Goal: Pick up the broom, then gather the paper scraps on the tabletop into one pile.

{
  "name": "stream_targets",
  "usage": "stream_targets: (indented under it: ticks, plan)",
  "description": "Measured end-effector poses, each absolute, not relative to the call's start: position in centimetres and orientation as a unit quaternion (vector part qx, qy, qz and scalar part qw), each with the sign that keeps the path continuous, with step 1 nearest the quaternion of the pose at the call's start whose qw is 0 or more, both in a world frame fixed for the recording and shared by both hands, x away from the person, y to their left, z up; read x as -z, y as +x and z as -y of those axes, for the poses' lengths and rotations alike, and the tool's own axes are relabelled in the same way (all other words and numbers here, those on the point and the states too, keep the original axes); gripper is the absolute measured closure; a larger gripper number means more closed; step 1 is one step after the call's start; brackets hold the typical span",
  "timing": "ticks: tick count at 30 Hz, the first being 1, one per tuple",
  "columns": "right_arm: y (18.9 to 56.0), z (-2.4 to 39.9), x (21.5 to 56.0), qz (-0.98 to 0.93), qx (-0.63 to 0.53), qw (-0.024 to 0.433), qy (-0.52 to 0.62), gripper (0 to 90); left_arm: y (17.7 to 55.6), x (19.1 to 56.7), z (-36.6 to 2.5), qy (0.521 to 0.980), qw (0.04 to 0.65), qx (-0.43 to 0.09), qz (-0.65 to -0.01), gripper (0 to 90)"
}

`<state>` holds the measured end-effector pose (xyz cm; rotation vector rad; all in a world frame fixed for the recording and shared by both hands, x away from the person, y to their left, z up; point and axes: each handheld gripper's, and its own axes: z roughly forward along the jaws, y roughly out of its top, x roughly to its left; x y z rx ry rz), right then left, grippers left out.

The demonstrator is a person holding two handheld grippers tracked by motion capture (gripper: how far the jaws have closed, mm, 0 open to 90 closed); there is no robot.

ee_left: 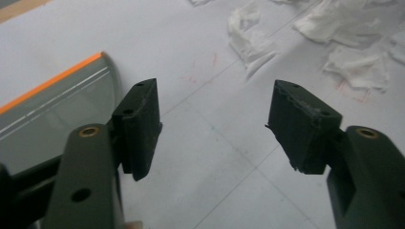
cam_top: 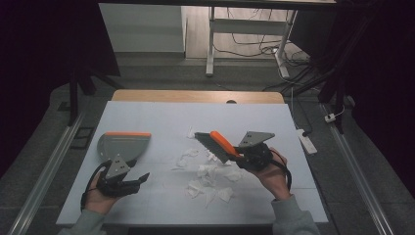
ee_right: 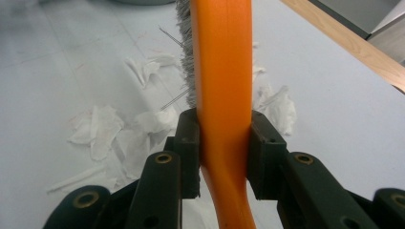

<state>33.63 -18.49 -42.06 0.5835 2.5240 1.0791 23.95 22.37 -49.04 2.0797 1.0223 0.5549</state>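
Observation:
My right gripper (cam_top: 241,155) is shut on the orange handle of a hand brush (cam_top: 219,144); its grey bristles point left over the paper scraps. In the right gripper view the orange brush handle (ee_right: 223,81) runs up between the two jaws, which press on it from both sides. Torn white paper scraps (cam_top: 208,174) lie scattered mid-table, also seen as scraps (ee_right: 100,129) and scraps (ee_left: 353,62). A grey dustpan (cam_top: 122,145) with an orange edge lies flat at the left. My left gripper (cam_top: 141,178) is open just in front of it, the dustpan (ee_left: 52,109) beside its left jaw.
A white sheet (cam_top: 156,117) covers the table, with a wooden strip (cam_top: 195,96) at the far edge. A white power strip (cam_top: 307,140) lies by the right edge. Beyond the table stand desk legs (cam_top: 211,44) and cables on the floor.

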Motion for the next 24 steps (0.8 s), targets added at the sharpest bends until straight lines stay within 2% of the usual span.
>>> stream_targets:
  ticks: [3, 24]
  plan:
    - [33.8, 18.9, 41.9, -0.882, -0.385, 0.168, 0.213, 69.4, 24.2, 49.3, -22.8, 0.802, 0.377, -0.211, -0.412, 31.5]
    - [34.9, 22.8, 40.6, -0.849, -0.373, 0.2, 0.315, 69.4, 25.0, 49.8, -22.6, 0.805, 0.38, -0.2, -0.409, 29.0]
